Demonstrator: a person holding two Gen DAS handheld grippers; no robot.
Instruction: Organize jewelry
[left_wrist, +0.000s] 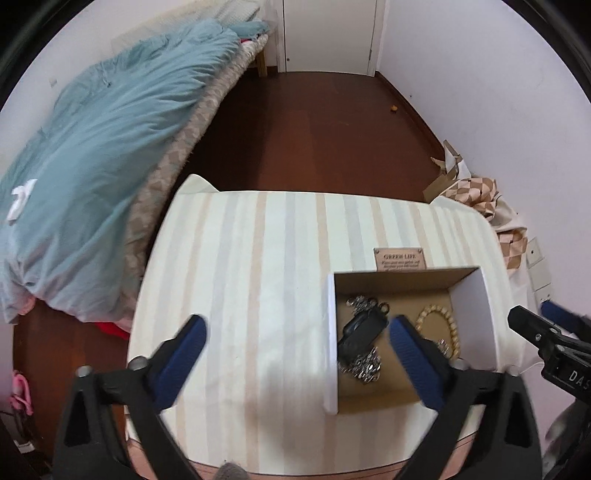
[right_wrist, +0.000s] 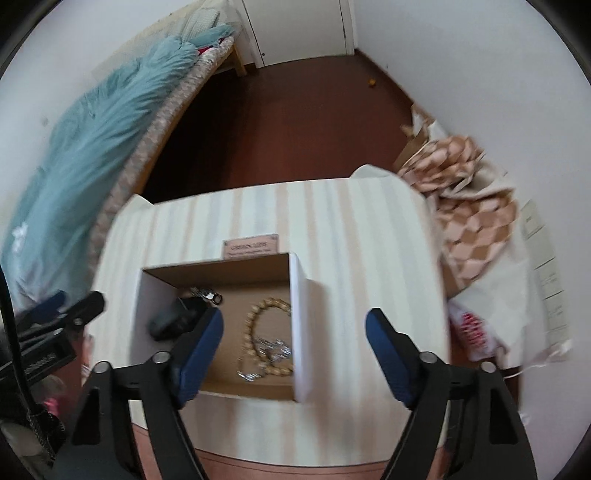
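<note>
An open cardboard box (left_wrist: 332, 332) with white side flaps sits on a striped surface (left_wrist: 251, 266). Inside lie a gold bead bracelet (left_wrist: 441, 323), a black object (left_wrist: 360, 330) and silver chains (left_wrist: 364, 365). My left gripper (left_wrist: 295, 350) is open and empty, above the box's left flap. My right gripper (right_wrist: 295, 354) is open and empty, above the box's right flap (right_wrist: 303, 332); the bracelet (right_wrist: 258, 332) and silver chain (right_wrist: 275, 349) show between its fingers. The right gripper's tip shows at the right edge of the left wrist view (left_wrist: 546, 339).
A small brown label plate (left_wrist: 400, 258) lies behind the box. A bed with a teal blanket (left_wrist: 92, 166) stands on the left. Checkered paper bags (right_wrist: 476, 221) lie on the right by the wall. Dark wood floor (left_wrist: 314, 129) runs to a white door.
</note>
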